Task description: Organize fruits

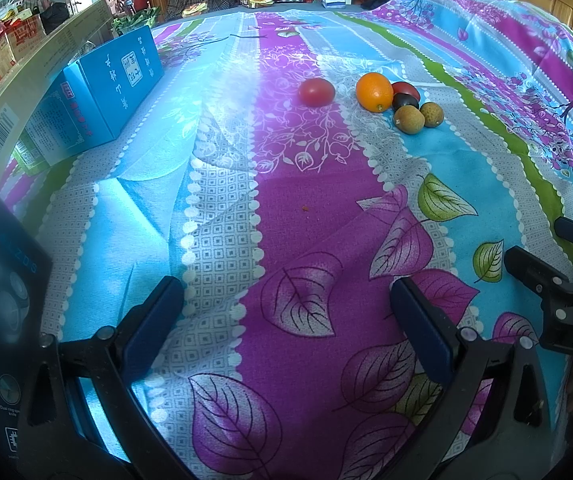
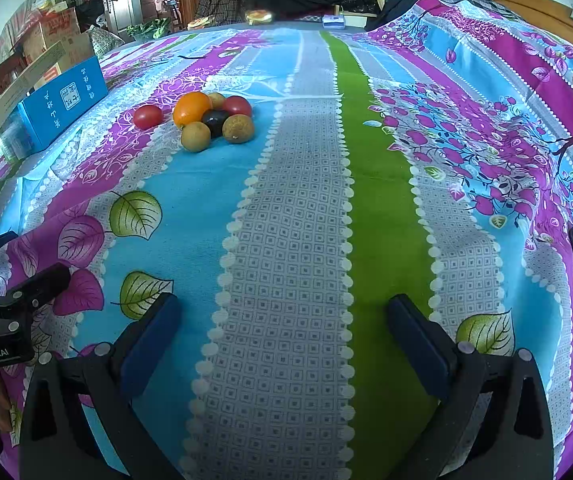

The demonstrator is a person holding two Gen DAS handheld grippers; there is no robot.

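Seven small fruits sit on the patterned bedspread, all well ahead of both grippers. The orange makes the handiest landmark. One red tomato lies alone just to its left, apart from the rest, with a clear strip of cloth between. Pressed in on the orange's right side is a tight cluster: a dark plum touching it, a second red tomato behind the plum, one brown longan in front of the orange, another in front of the plum, and a third round brown fruit peeking out behind the orange. Farther left of the orange stands a blue box at the bed's edge.

The left gripper hovers low over the cloth with its jaws spread wide and nothing between them. The right gripper does the same, jaws apart and empty, beside its partner. Both seem held back and opened in readiness, since no fruit is within reach yet.

Judging by the layout, sorting has barely begun or is only partly done: the lone tomato looks set aside, while its twin is in the pile. The cluster is packed closely, so lifting one piece risks nudging the round neighbours and setting them rolling on the soft cloth.
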